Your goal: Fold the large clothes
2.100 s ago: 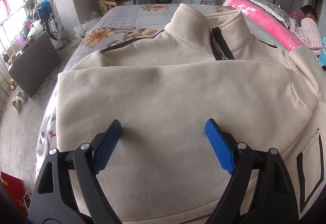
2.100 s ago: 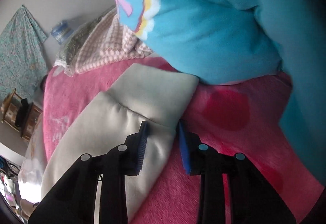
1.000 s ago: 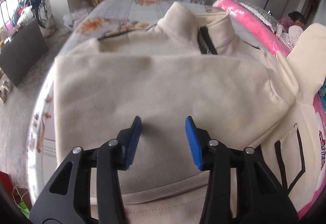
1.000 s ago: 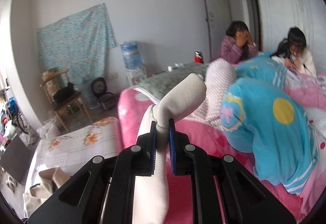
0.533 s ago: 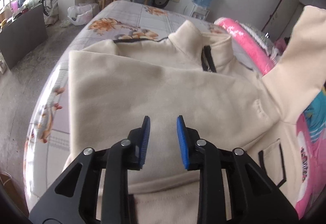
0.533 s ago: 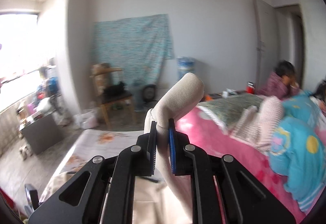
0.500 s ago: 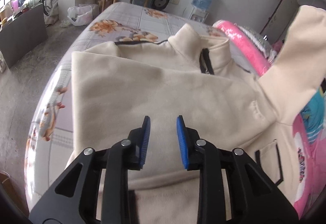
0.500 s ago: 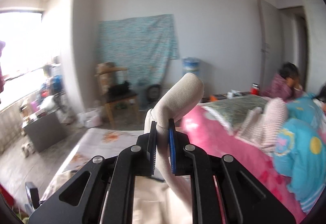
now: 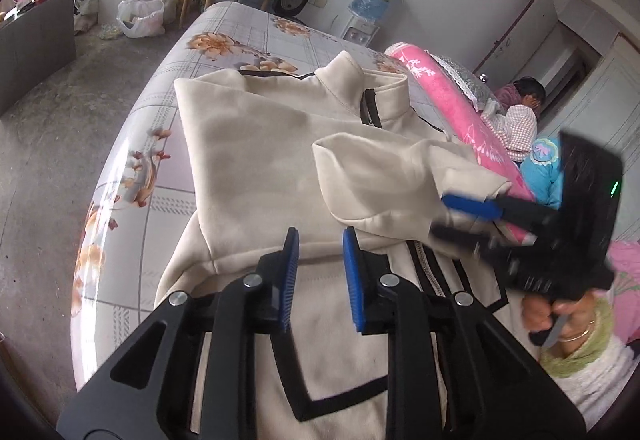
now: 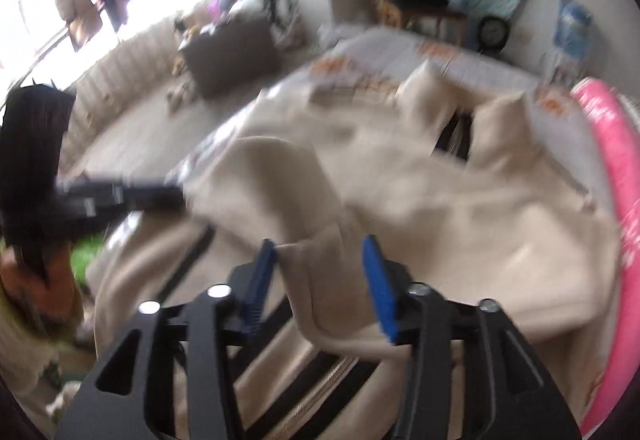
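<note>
In the left wrist view, the cream jacket (image 9: 256,144) lies spread on the flowered bed (image 9: 224,40). The left gripper (image 9: 318,272) hovers over its lower part with the jaws slightly apart and nothing between them. The right gripper (image 9: 460,216) is beside the folded sleeve (image 9: 384,176).

In the blurred right wrist view, the right gripper (image 10: 320,280) has wide jaws, with the sleeve cuff (image 10: 316,280) between them, not clamped.

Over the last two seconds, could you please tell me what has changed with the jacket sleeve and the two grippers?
The right hand-held gripper carried the cream fleece sleeve from the pink blanket across onto the cream zip-up jacket, then opened and let it go. The left hand-held gripper narrowed its gap and holds nothing. The jacket body stayed flat on the floral bed sheet.
</note>
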Tool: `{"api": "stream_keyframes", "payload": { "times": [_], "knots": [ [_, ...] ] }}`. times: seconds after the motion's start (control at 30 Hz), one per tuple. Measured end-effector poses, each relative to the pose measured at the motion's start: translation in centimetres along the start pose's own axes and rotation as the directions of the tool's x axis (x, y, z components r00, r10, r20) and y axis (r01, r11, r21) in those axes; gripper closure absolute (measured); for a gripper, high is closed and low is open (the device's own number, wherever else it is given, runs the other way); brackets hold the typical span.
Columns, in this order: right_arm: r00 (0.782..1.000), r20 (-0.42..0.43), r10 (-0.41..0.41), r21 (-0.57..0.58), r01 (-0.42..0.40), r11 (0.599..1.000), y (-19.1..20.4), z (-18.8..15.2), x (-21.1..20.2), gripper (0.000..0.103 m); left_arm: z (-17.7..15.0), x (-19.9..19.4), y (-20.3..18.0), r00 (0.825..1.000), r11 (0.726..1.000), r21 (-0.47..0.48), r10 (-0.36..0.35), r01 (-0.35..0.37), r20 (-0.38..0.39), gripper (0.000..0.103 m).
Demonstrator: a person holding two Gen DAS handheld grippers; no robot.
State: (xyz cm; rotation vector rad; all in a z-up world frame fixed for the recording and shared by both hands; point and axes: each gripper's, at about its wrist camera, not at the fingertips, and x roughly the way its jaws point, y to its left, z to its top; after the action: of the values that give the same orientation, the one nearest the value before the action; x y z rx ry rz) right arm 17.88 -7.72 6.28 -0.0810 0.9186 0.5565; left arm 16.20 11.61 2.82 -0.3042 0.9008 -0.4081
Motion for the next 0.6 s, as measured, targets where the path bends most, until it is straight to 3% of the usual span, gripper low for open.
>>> {"api": "stream_keyframes", "payload": {
  "times": [0.17,0.2,0.3,0.43,0.6],
  "knots": [
    [0.998,0.030,-0.053,-0.027,0.054,0.998,-1.9,-3.7,-4.2,0.042,0.4,0.4,0.2,0.998,0.998,-0.013,-0.061,0.061,-0.015,0.077],
    [0.996,0.049,-0.076,0.001,0.076,0.997,-3.2,-4.2,-5.5,0.040,0.5,0.8,0.3,0.997,0.997,-0.027,-0.069,0.068,-0.021,0.069],
    [0.992,0.080,-0.102,0.130,0.091,0.987,-7.5,-5.2,-8.0,0.039,1.4,2.3,0.9,0.992,0.987,-0.114,-0.119,0.113,-0.047,0.066],
    [0.986,0.117,-0.115,0.379,0.063,0.923,-15.5,-7.0,-10.7,0.039,1.3,3.6,1.2,0.980,0.967,-0.197,-0.182,0.162,-0.084,0.064],
    [0.988,0.110,-0.108,0.527,0.034,0.849,-20.4,-9.2,-10.6,0.039,-0.8,3.5,0.8,0.980,0.974,-0.208,-0.128,0.095,-0.151,0.060]
  ]
}}
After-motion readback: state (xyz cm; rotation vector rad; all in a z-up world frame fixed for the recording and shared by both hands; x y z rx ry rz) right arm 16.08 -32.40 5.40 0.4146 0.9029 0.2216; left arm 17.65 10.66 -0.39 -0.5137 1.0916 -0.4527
